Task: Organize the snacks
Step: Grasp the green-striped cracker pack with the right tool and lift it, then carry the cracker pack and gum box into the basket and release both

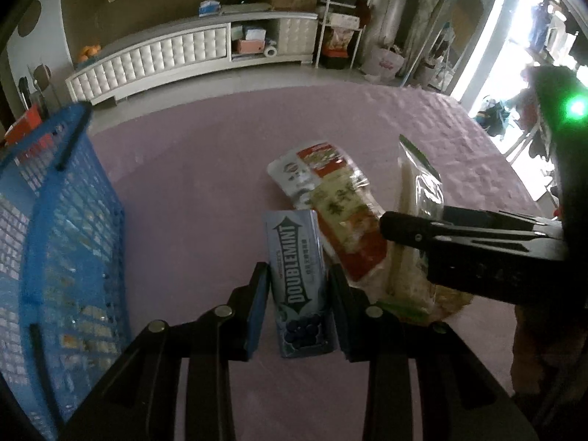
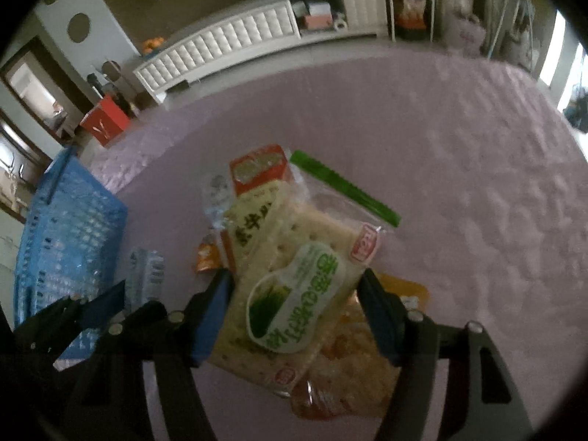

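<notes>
Now keep left gripper (image 1: pixel 297 305) clamped on blue Doublemint gum pack (image 1: pixel 299 286), squeeze half-open right gripper (image 2: pixel 294 316) onto clear-wrapped cracker packet (image 2: pixel 290 286), then lift toward blue plastic basket (image 1: pixel 70 228).

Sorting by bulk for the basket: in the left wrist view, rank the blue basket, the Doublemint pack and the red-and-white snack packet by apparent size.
1. blue basket, though nearness exaggerates it
2. red-and-white snack packet
3. Doublemint pack, close to the packet

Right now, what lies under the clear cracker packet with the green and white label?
Under the clear cracker packet lies an orange-red snack bag, showing at its near right side, and a red and cream packet behind. Whatever lies beneath its middle is covered.
</notes>
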`<state>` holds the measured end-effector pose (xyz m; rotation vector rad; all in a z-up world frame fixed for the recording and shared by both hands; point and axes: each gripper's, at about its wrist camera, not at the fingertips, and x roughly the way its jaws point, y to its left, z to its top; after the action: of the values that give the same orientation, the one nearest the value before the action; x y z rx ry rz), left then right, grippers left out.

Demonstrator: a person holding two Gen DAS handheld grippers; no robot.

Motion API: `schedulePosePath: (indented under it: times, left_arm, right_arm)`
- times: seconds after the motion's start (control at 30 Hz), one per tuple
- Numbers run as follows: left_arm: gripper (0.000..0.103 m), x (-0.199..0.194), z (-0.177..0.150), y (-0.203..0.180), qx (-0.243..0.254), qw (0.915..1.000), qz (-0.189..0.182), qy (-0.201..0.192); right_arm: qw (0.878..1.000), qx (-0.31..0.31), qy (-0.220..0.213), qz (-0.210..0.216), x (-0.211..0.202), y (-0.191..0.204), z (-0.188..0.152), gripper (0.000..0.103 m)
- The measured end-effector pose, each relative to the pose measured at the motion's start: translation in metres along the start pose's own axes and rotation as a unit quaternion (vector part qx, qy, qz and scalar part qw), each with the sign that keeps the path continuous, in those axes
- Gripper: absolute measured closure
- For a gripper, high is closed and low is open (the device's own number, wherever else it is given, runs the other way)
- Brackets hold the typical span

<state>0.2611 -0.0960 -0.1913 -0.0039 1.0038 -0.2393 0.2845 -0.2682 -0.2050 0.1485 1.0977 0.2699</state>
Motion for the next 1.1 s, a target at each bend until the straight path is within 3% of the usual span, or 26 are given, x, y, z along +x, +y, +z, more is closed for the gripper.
schedulePosePath:
  times: [0.27,0.6,1.1]
  left_arm:
    - [0.073,-0.067,0.001,-0.012,0.010,0.9987,0.007,-0.049]
    - [0.073,-0.145,-0.005,0.003,0.022,0.9951,0.023,-0.094]
    - [0.073,-0.219,-0.035,0.079,0.001,0.9901,0.060,-0.127]
  right_arm:
    - [0.998,-0.030,-0.046,0.021,-0.067,0.018,-0.008,0.030]
    - [0.991,-0.071,-0.109,0.027,-0.136,0.065,-0.018,0.030]
    - [0.976,-0.155,-0.141,0.060,-0.159,0.164,-0.027,0.030]
